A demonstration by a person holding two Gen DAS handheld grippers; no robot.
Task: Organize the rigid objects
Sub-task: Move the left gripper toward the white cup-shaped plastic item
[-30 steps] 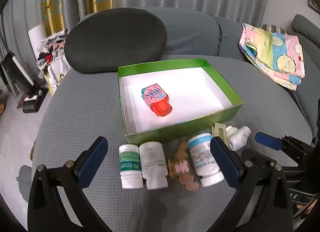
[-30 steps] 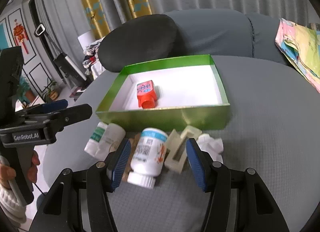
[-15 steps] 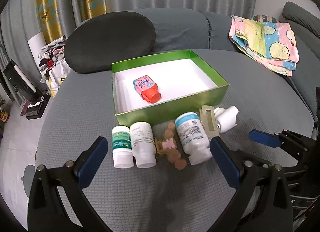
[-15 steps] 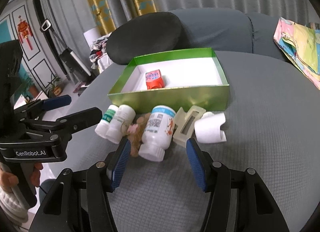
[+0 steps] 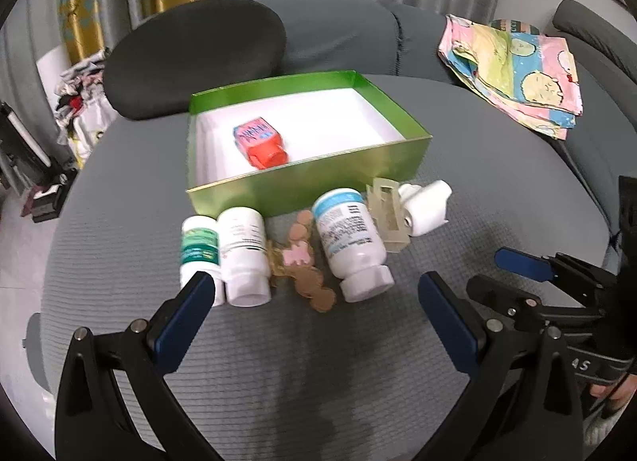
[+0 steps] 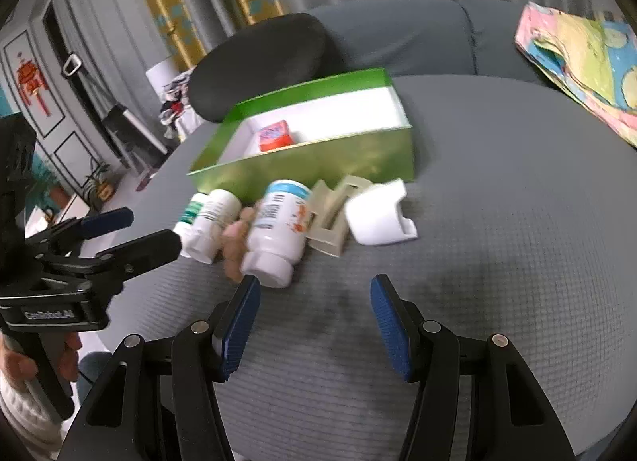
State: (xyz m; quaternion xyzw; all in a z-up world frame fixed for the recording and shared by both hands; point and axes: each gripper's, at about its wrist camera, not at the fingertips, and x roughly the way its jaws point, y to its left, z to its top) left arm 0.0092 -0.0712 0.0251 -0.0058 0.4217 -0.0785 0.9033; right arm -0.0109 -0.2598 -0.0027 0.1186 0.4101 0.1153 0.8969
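Note:
A green box with a white floor stands on the grey cushion and holds a red-capped bottle. In front of it lie a green-labelled bottle, a plain white bottle, a brown biscuit-like toy, a blue-topped white bottle, a beige clip and a white plastic piece. My left gripper is open, low in front of the row. My right gripper is open and empty, short of the blue-topped bottle.
A dark oval cushion and the grey sofa back rise behind the box. A folded pastel cloth lies at the far right. Off the cushion's left edge are floor clutter and a door. A hand holds the left gripper's handle.
Both grippers have drawn back from the box and sunk a little, so the row of bottles now lies farther ahead of the fingers. Nothing was picked up; the objects have not shifted.

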